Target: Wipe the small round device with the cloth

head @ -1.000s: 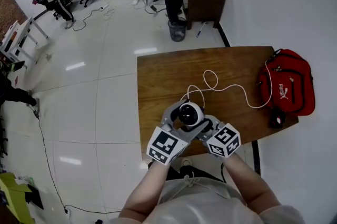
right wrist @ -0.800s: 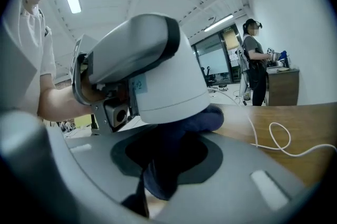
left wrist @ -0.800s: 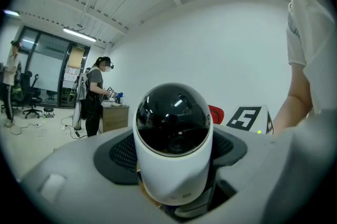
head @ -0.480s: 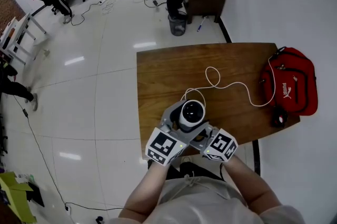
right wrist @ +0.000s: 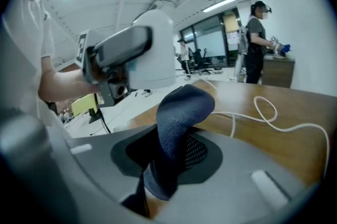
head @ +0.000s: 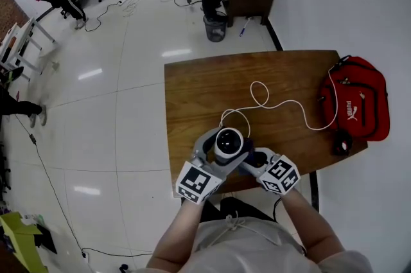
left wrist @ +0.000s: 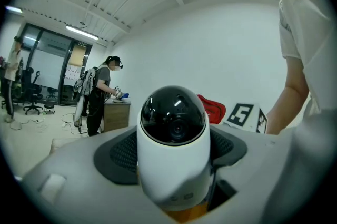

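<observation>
Squarely betw. left gripper (left wrist: 174, 152) jaws: device (left wrist: 172, 123); right gripper (right wrist: 171, 157) jaws pinch cloth (right wrist: 181, 112).

Head view: high, steeply down on table (head: 205, 92). Gripper views: close, along own jaws. Shared: round device (head: 229, 143).

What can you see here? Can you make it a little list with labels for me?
Place: wooden table in a big room
Left gripper: shut on the small round device, white with a black dome
Right gripper: shut on the dark blue cloth
Cloth and device: close together; can't tell if they touch
Also on the table: white cable, red bag at its right end
</observation>
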A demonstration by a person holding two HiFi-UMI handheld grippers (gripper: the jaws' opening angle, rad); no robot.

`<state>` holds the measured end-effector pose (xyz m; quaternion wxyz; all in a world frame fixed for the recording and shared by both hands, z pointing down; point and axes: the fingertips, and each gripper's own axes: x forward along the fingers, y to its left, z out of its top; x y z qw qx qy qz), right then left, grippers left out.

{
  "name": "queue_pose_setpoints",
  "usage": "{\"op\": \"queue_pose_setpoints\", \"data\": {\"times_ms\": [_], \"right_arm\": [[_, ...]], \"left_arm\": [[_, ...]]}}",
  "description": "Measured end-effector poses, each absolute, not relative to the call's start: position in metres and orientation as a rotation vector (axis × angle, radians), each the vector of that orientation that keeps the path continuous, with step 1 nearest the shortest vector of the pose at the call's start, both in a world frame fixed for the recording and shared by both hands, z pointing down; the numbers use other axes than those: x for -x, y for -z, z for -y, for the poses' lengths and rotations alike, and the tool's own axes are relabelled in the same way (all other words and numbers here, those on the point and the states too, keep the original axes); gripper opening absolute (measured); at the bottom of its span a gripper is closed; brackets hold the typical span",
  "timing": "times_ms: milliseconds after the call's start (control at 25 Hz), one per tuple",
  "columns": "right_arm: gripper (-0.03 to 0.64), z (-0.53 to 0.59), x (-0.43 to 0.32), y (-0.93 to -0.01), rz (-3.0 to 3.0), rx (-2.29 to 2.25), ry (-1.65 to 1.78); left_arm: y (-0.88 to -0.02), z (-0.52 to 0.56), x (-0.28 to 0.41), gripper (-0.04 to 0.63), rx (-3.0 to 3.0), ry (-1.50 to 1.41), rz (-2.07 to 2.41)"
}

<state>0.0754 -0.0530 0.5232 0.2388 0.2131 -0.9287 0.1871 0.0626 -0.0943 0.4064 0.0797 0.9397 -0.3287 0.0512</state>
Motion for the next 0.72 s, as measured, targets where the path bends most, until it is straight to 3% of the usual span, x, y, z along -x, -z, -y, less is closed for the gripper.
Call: {"op": "queue_pose_setpoints", "data": {"times_ms": [240, 720], "right_arm": [[0.109, 0.087, -0.117, -0.543, 2.464, -0.807, -0.621], [0.109, 0.106, -0.087, -0.566, 2.575, -0.838, -0.629]], "left_arm": [[-0.483, 0.088, -0.061, 0.376, -2.754, -0.256, 0.966], [-0.554, 0.086, -0.051, 0.376, -2.765, -0.393, 0.916]]}}
